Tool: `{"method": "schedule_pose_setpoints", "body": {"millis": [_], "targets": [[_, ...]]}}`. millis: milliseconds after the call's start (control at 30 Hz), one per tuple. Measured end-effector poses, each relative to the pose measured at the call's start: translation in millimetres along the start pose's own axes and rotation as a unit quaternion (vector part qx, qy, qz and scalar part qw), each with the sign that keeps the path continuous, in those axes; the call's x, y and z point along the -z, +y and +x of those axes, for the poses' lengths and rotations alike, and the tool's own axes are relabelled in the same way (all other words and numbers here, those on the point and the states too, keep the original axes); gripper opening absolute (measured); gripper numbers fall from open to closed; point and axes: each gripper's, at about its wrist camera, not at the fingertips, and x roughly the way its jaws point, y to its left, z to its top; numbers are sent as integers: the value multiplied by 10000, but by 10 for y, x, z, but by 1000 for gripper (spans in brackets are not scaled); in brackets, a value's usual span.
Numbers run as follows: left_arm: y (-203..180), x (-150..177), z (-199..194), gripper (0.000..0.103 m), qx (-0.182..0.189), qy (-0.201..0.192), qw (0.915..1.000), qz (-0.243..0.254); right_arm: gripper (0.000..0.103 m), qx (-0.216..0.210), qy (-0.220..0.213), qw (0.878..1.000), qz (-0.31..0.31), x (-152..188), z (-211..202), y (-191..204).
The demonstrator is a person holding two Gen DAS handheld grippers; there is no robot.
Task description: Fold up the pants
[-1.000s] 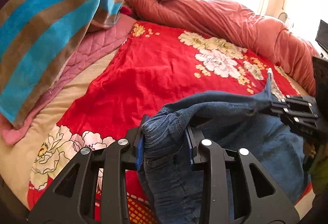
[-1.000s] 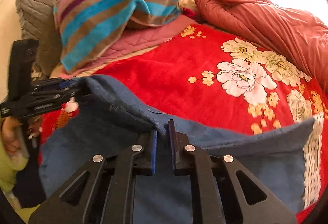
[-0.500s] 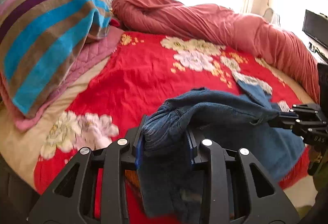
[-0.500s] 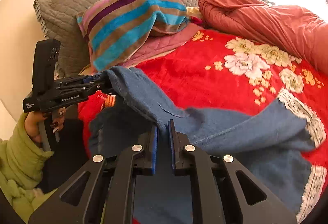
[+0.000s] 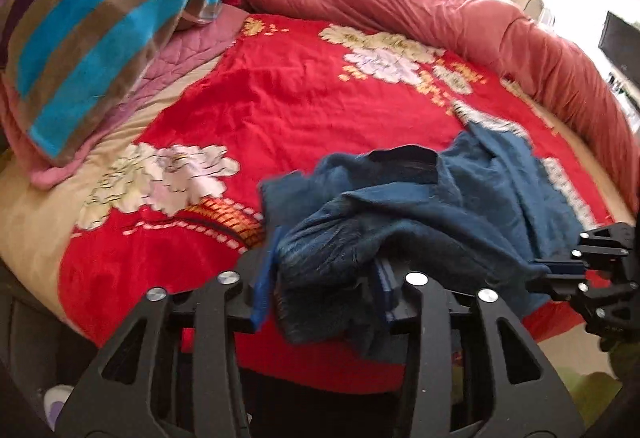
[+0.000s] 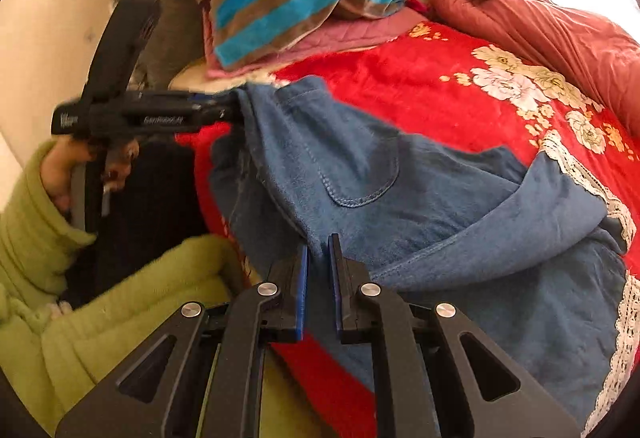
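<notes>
Pants [image 6: 400, 197], one blue pair with lace-trimmed cuffs, hang bunched over the near edge of the red floral blanket [image 5: 280, 97]. Left gripper [image 5: 324, 290] has its fingers clamped on a thick wad of waistband; right gripper [image 6: 318, 270] pinches a thin fold. Far half of the blanket lies bare. One striped towel [image 5: 92, 29] sits far left, one rust-red quilt [image 5: 440, 13] along the far edge.
</notes>
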Motion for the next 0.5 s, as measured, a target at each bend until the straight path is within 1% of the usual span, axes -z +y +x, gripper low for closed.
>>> {"method": "schedule_pose_setpoints", "body": {"millis": [100, 167, 233, 300, 333, 400, 433, 467, 500], "targets": [[28, 40, -6, 40, -67, 65, 10000, 26, 9, 8, 105, 9999, 10, 22, 61, 23], [81, 79, -24, 47, -98, 130, 9999, -39, 9, -41, 103, 9999, 43, 21, 74, 28], [159, 127, -73, 53, -61, 182, 9997, -160, 9, -48, 138, 9999, 38, 14, 90, 36], [222, 173, -133, 55, -12, 196, 9995, -267, 9, -75, 157, 9998, -11, 10, 95, 51], [249, 200, -198, 56, -62, 148, 9994, -318, 9, -105, 157, 9998, -21, 9, 94, 58], [240, 221, -351, 55, -125, -16, 9992, -377, 9, -180, 172, 9997, -87, 3, 105, 84], [199, 213, -466, 50, -204, -189, 9991, -320, 9, -192, 190, 9996, -115, 5, 111, 100], [143, 190, -573, 44, -309, -357, 9987, -209, 9, -294, 219, 9992, -153, 14, 121, 126], [106, 163, -632, 42, -340, -438, 9983, -150, 9, -360, 235, 9989, -184, 14, 121, 155]]}}
